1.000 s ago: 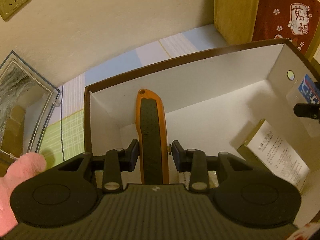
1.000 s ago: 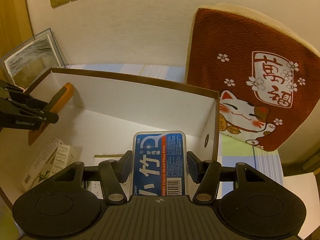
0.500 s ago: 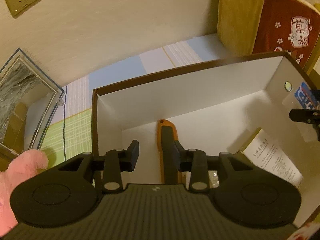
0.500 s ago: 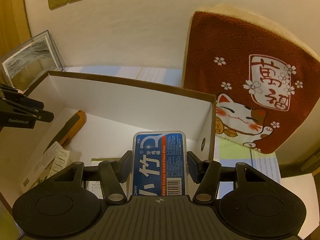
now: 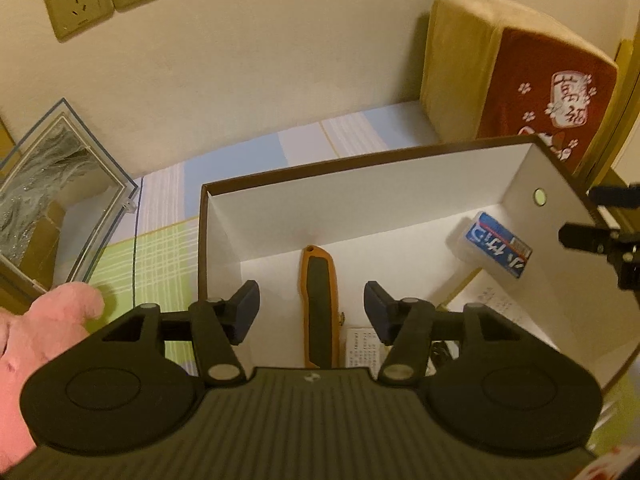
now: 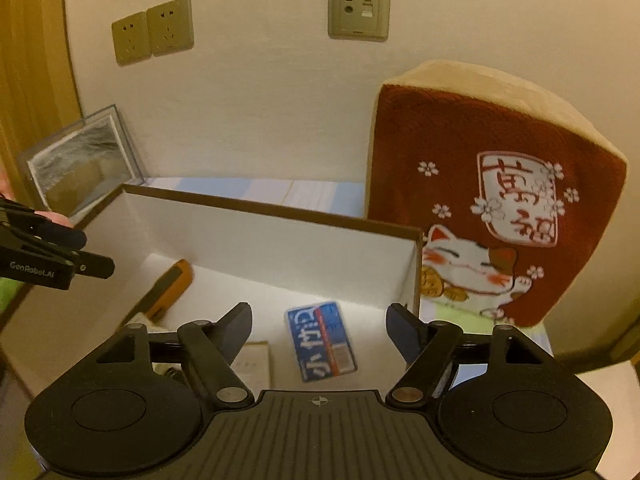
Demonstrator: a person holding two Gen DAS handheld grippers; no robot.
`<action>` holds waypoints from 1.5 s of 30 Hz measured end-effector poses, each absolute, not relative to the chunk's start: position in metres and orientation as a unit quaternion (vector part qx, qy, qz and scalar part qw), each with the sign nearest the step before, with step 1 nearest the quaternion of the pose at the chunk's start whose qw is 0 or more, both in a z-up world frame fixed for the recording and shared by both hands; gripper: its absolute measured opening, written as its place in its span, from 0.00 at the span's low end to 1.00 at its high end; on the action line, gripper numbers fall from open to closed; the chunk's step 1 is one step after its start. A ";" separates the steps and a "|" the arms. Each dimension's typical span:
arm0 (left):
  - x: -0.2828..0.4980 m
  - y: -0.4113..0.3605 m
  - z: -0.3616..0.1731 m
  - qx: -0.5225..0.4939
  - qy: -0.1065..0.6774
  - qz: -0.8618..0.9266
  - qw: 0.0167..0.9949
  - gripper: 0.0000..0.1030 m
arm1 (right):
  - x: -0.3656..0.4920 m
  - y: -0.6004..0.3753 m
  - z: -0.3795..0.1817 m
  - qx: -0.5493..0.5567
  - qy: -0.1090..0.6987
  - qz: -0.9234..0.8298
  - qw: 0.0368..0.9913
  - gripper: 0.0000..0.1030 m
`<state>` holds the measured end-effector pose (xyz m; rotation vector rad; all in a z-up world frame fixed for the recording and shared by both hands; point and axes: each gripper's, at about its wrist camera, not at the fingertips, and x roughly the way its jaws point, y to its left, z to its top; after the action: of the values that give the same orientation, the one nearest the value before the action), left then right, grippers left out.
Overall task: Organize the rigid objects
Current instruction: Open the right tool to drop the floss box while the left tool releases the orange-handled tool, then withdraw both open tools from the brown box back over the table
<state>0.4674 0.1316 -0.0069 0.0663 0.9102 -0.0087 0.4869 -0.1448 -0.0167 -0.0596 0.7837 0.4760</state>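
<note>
An orange and black utility knife (image 5: 319, 304) lies flat on the floor of the white box (image 5: 360, 196); it also shows in the right wrist view (image 6: 168, 288). My left gripper (image 5: 311, 312) is open and empty above the knife. A blue dental floss pick case (image 6: 321, 340) lies on the box floor near the right wall, also in the left wrist view (image 5: 496, 244). My right gripper (image 6: 319, 332) is open and empty above the case. In the right wrist view the left gripper's fingers (image 6: 80, 264) reach in at the left edge.
Paper leaflets (image 5: 492, 308) and a small beige box (image 6: 252, 364) lie in the white box. A red lucky-cat cushion (image 6: 500, 208) leans on the wall at the right. A clear case (image 5: 52, 200) stands left. A pink plush (image 5: 36, 344) sits near the left gripper.
Both grippers opened. The knife dropped from the left gripper onto the box floor, and the floss case dropped from the right gripper. Both grippers rose and pulled back.
</note>
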 end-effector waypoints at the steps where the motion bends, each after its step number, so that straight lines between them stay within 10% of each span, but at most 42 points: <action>1: 0.465 0.131 -0.004 0.029 0.437 -0.005 0.899 0.52 | 0.484 -0.147 -0.016 -0.024 0.381 0.229 0.896 0.70; 45: 0.261 0.124 0.051 -0.067 0.384 0.034 0.920 0.56 | 0.319 -0.204 0.029 0.077 0.398 0.230 0.884 0.70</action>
<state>0.2607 0.1243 0.0514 -0.1374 0.7891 0.0689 0.3191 -0.2038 0.0291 0.1604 0.8289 0.4795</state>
